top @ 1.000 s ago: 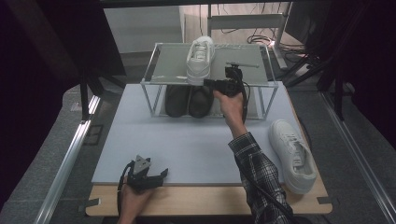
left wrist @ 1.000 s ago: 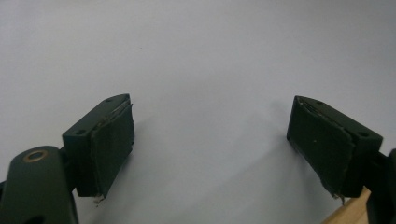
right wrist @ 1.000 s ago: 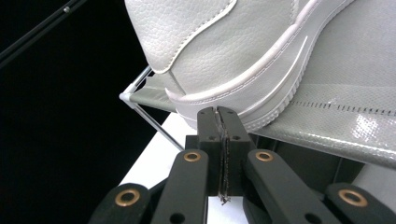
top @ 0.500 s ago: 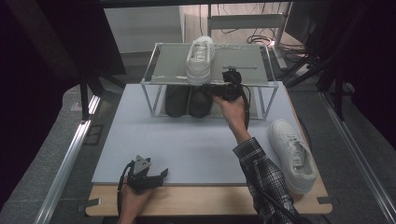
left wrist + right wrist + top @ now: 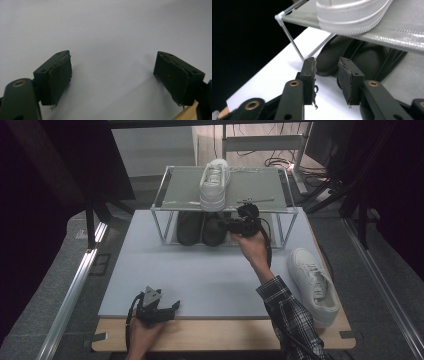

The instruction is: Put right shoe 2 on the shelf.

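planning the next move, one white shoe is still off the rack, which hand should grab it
Right, probably. The right gripper, jaws just opening and empty, is at the rack, on the same side as the loose white shoe. The left gripper sits at the table's near left edge.

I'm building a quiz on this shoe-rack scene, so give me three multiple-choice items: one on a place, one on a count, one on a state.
1. Where do the black shoes sit?
A. under the rack's top shelf
B. on the top shelf
C. at the table's right edge

2. How many white shoes are in the high view?
A. one
B. two
C. three

3. How do the right gripper's jaws stand?
A. clamped on a black shoe
B. partly apart, with nothing between them
C. clamped on a white shoe

Answers:
1 A, they stand side by side beneath the rack.
2 B, one white shoe on the shelf, one white shoe on the table.
3 B, the right gripper has just been opening, with a bare gap between its pads.
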